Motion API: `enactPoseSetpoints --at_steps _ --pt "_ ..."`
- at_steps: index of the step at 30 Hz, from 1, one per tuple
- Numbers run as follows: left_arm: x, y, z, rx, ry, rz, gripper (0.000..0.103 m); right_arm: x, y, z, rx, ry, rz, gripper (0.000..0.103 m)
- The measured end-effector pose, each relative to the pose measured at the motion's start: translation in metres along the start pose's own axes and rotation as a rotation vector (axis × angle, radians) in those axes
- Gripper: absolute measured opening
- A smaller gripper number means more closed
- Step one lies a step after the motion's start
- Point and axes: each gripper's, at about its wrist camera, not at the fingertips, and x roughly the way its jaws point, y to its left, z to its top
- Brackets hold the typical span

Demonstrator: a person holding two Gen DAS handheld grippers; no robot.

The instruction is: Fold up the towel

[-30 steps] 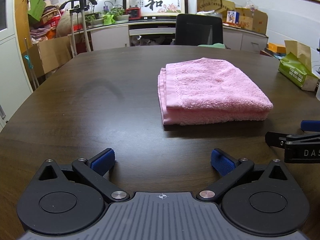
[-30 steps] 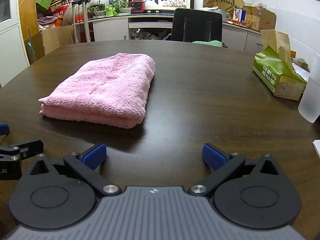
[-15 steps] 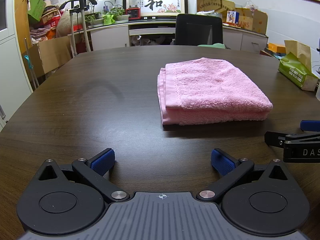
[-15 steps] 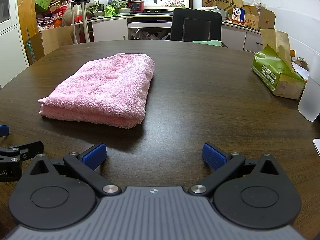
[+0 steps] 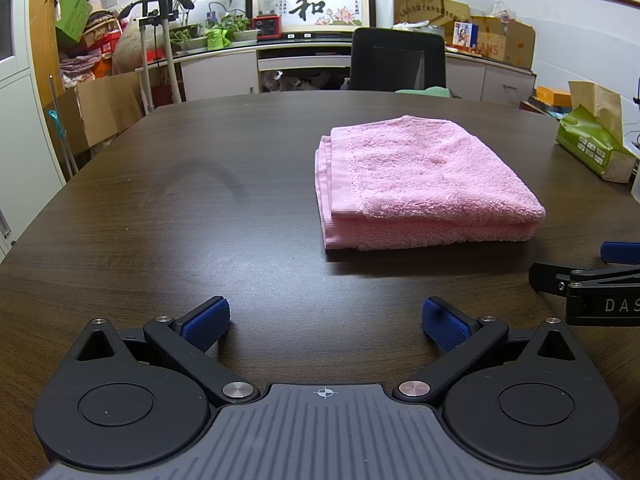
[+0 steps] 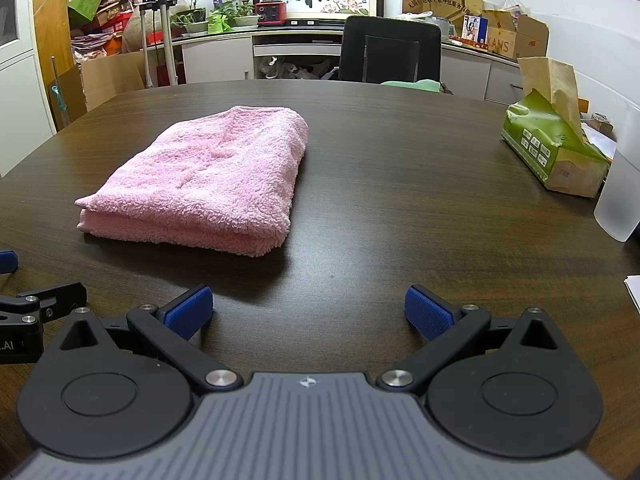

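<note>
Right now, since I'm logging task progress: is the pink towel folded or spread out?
Folded. The pink towel lies as a compact rectangle on the table, with stacked layers visible along its near edge.

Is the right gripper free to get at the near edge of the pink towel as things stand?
Probably yes: the right gripper is open, with only bare table between it and the towel.
</note>
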Motion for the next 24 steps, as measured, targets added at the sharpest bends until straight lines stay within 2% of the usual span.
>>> enactPoseSetpoints --at_steps 5,24 --pt "0.0002 0.0026 0.0003 0.016 0.000 -0.019 0.103 0.0005 -0.0017 0.0000 -0.002 0.000 0.001 0.103" --pt "0.0004 0.0011 0.0006 0.016 0.000 -0.019 0.103 0.0001 -0.0012 0.0001 -0.001 0.000 0.000 0.103"
